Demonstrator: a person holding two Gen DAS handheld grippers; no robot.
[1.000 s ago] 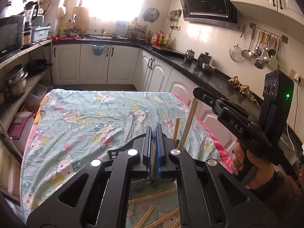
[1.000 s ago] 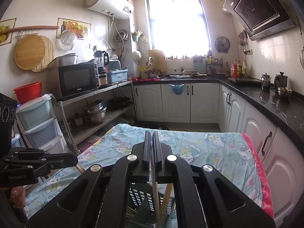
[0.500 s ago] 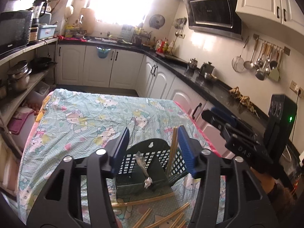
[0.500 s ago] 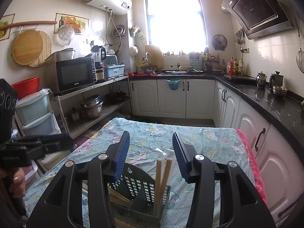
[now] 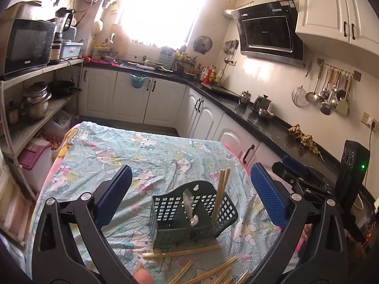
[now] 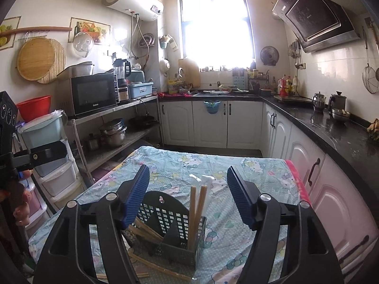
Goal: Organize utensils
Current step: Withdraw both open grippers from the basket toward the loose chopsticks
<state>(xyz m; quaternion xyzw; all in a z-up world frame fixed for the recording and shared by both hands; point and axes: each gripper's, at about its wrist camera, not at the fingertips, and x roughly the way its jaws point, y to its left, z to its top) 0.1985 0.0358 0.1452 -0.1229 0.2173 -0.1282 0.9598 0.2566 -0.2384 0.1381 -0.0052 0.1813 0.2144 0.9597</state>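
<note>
A dark green slotted utensil basket [image 5: 189, 215] stands on the table; it also shows in the right wrist view [image 6: 175, 232]. Two wooden chopsticks [image 5: 220, 194] stand upright in its right compartment, also seen in the right wrist view [image 6: 196, 213]. A plastic-wrapped item [image 5: 189, 206] sits in the middle compartment. Several loose chopsticks [image 5: 189, 253] lie on the cloth in front of the basket. My left gripper [image 5: 189, 196] is open and empty above the basket. My right gripper [image 6: 188, 198] is open and empty above it too.
The table carries a cartoon-print cloth [image 5: 132, 151]. The right gripper's body [image 5: 315, 184] hangs at the table's right side. Black counters [image 6: 331, 127] run along the right and a metal shelf [image 6: 113, 130] with pots stands at the left.
Both grippers have opened from shut and pulled up and back from the basket. The chopsticks they held now stand in the basket.
</note>
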